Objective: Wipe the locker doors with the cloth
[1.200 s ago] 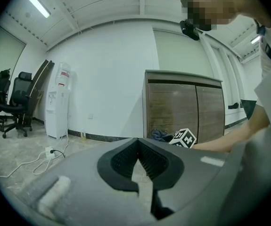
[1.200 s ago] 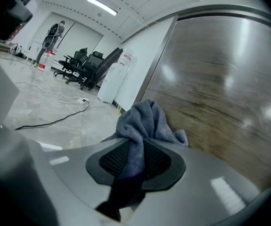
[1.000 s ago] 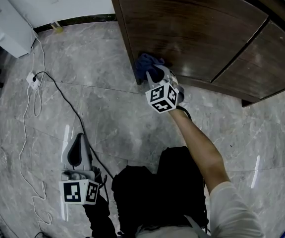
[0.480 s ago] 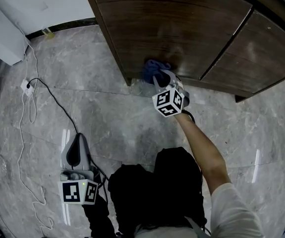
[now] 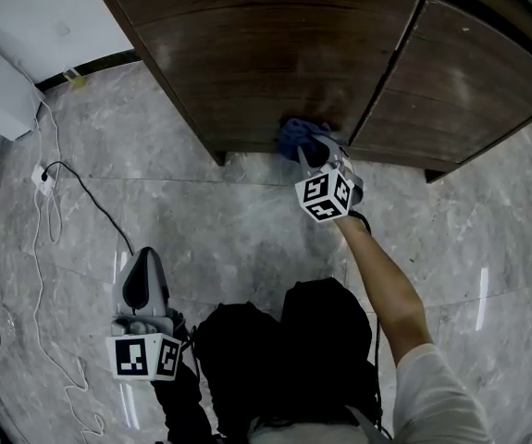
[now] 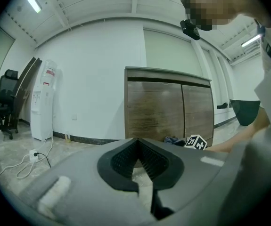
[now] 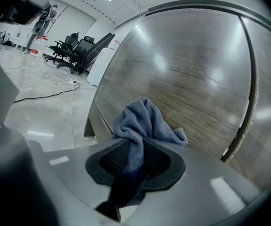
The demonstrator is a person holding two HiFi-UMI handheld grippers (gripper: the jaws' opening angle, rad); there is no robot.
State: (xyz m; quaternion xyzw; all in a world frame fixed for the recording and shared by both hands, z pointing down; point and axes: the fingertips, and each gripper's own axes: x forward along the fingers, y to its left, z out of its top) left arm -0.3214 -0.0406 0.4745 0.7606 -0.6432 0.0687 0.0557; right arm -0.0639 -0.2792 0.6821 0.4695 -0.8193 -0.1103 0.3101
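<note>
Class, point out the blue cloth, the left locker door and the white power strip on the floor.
blue cloth point(image 7: 144, 119): right gripper view, on its bunched upper part.
left locker door point(image 5: 247, 54): head view, middle of its wood panel.
white power strip point(image 5: 42, 178): head view, on its body.

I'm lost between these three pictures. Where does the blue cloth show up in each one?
Head view: the cloth is at upper centre, against the bottom of the left locker door.
Left gripper view: the cloth is small and far off, right of centre, low against the same door.
Right gripper view: the cloth is large in the centre foreground.
Shared landmark: the dark seam between the two doors.
</note>
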